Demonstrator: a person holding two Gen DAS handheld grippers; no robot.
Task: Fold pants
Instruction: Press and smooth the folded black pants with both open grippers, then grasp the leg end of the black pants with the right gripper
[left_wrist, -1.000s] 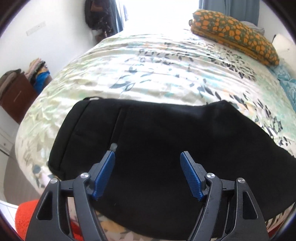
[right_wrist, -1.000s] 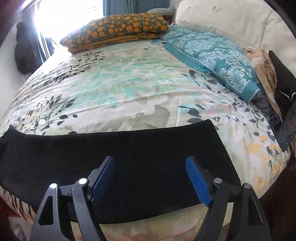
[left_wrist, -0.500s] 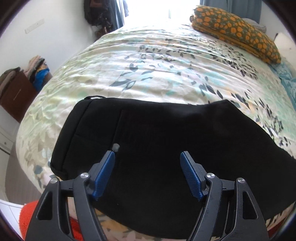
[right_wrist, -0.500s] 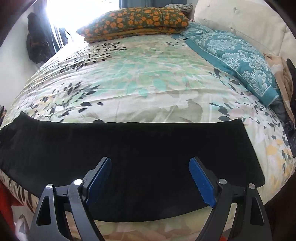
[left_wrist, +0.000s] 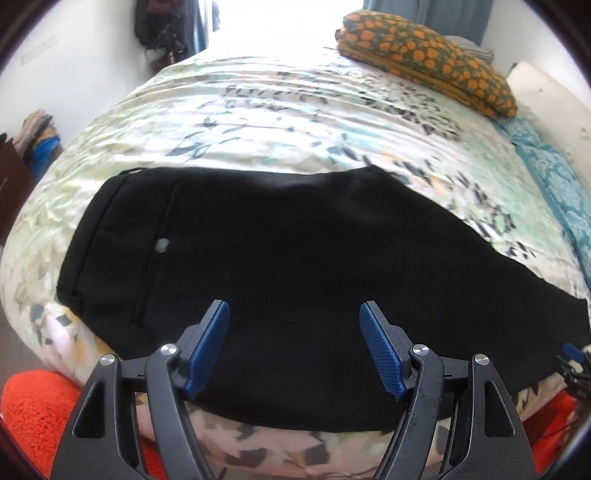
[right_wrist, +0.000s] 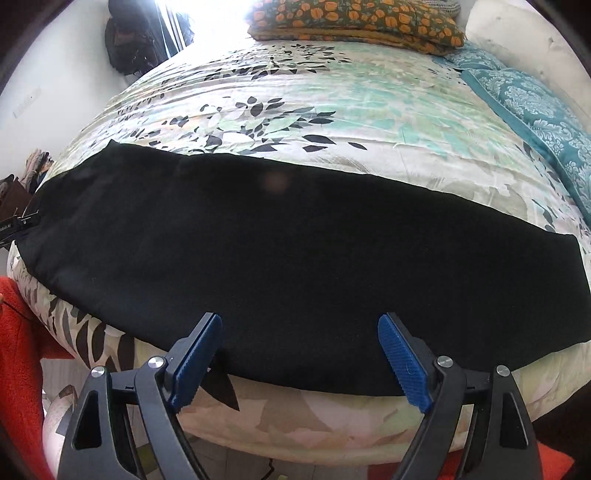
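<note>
Black pants (left_wrist: 295, 243) lie flat along the near edge of the bed, folded lengthwise, waistband and a grey button (left_wrist: 161, 245) at the left. The leg part (right_wrist: 295, 251) stretches across the right wrist view, its hem at the right. My left gripper (left_wrist: 293, 347) is open and empty, hovering over the near edge of the pants by the seat. My right gripper (right_wrist: 299, 362) is open and empty, over the near edge of the legs. The other gripper's tip shows at the far right of the left wrist view (left_wrist: 570, 350).
The bed has a floral duvet (left_wrist: 295, 110). An orange-spotted pillow (left_wrist: 424, 62) and a teal pillow (right_wrist: 535, 107) lie at the far end, by a white headboard (right_wrist: 517, 33). Orange-red fabric (left_wrist: 33, 402) is below the bed edge. A dark cabinet with clothes (left_wrist: 22, 147) stands left.
Both grippers have pulled back towards the near edge of the bed and stayed open. The right wrist view has swung left, showing more of the pant legs. The pants have not moved.
</note>
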